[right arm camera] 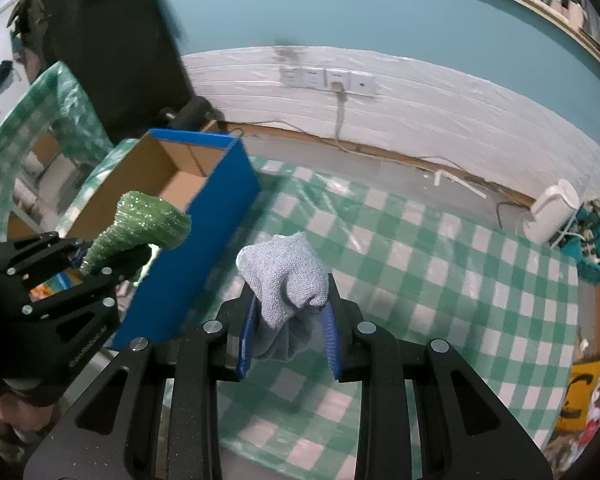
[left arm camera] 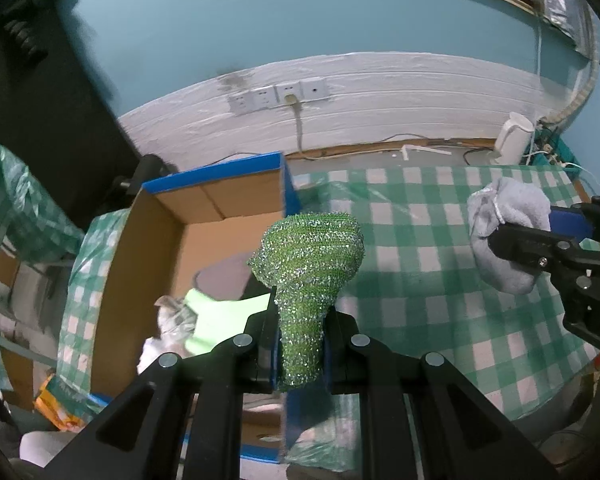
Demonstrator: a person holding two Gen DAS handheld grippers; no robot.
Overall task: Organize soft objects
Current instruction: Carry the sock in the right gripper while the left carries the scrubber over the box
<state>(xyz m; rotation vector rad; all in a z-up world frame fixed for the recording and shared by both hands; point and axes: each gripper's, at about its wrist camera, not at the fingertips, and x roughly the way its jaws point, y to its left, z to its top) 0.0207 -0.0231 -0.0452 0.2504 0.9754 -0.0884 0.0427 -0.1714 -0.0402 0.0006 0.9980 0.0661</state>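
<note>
My left gripper is shut on a sparkly green scouring cloth and holds it over the right wall of an open cardboard box with blue outer sides. The box holds a light green cloth and other soft items. My right gripper is shut on a grey-blue cloth, held above the checked table. In the right wrist view the left gripper and the green scouring cloth are at the left beside the box. The right gripper with the grey-blue cloth shows at the right of the left wrist view.
A green and white checked tablecloth covers the table. A white kettle stands at the far right edge. A white wall panel with sockets runs behind. A black cabinet stands at the left. Clutter lies below the table's left side.
</note>
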